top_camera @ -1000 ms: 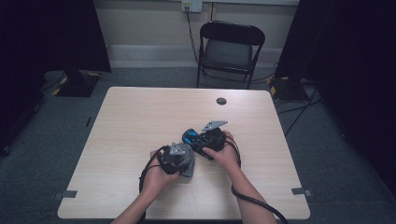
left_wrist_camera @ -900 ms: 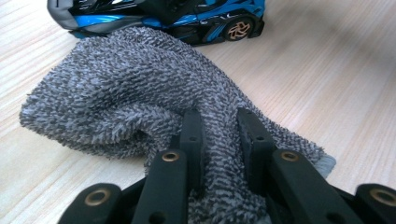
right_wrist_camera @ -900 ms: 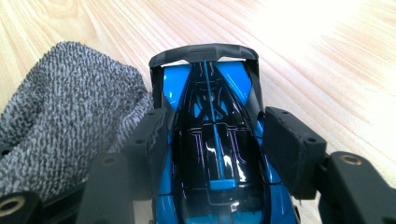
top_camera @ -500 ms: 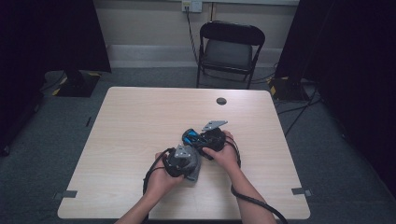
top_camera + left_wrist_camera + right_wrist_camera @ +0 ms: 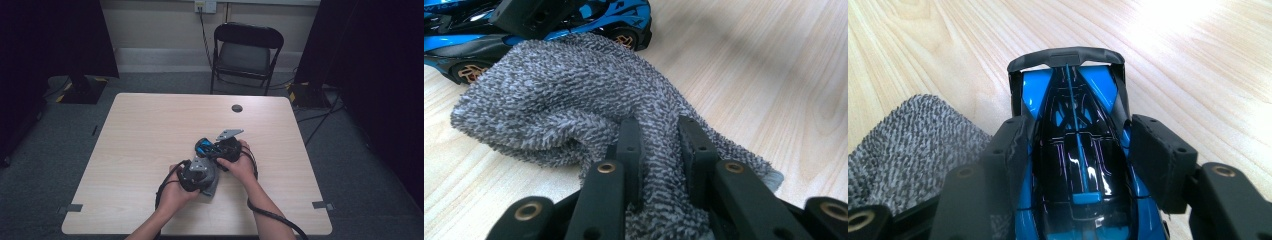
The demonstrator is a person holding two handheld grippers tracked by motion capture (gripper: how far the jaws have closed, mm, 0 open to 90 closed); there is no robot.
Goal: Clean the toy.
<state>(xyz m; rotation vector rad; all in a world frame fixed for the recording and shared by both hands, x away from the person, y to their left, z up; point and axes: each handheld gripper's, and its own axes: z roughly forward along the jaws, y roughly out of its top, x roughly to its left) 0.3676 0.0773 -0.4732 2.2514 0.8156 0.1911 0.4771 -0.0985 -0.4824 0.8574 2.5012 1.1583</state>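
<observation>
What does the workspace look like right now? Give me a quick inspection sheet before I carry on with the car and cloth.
Surface: light wood table, bare around the work.
Job's things: blue and black toy car on the table; grey towelling cloth bunched against its side.
Clutter: small dark round thing near the far edge; what it is cannot be told.
Grippers: left gripper shut on the cloth; right gripper clamps the car by its sides.
Cables: one trails from each gripper toward the near edge.
Surroundings: folding chair beyond the table, wall socket, dark curtains either side, grey carpet.
</observation>
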